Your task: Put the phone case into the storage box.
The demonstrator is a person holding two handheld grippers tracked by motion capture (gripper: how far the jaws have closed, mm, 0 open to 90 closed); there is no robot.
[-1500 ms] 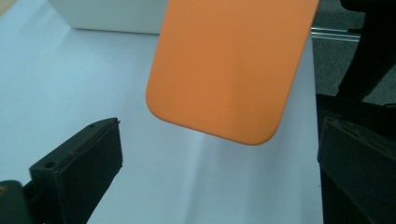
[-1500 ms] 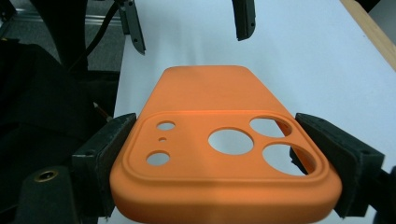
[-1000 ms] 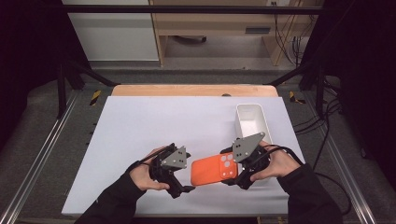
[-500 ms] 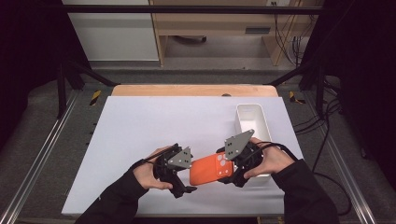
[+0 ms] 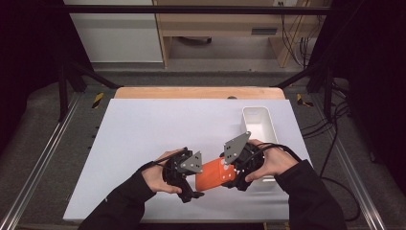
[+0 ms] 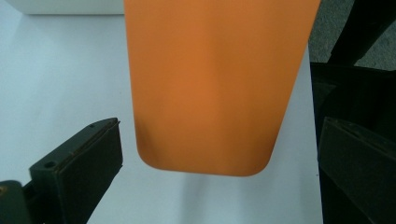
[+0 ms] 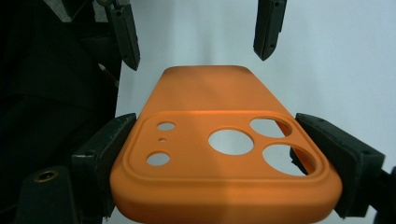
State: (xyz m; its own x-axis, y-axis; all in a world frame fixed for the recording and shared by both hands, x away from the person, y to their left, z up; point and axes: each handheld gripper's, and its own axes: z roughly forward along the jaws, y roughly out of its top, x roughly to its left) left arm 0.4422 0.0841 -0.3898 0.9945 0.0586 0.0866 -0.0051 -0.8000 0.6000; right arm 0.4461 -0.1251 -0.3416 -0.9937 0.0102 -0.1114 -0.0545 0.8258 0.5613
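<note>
An orange phone case (image 5: 214, 175) hangs just above the white table, camera cutouts facing up. My right gripper (image 5: 232, 171) is shut on its camera end; the two pads press on the case's (image 7: 224, 140) long sides, one pad (image 7: 102, 154) at the left. My left gripper (image 5: 196, 179) faces it from the other side with jaws open. The plain end of the case (image 6: 215, 84) reaches in between the left gripper's (image 6: 219, 126) jaws, with a gap on each side. In the right gripper view the left gripper (image 7: 198, 42) stands beyond the case's far end.
A white rectangular bin (image 5: 258, 120) stands on the white table top (image 5: 158, 124) just behind my right hand. A wooden edge runs along the back of the table, metal rails run down both sides, and cables lie at the right.
My left gripper has edged a little to the right, up to the case's plain end. The right gripper keeps its hold, and the case has stayed in about the same place.
</note>
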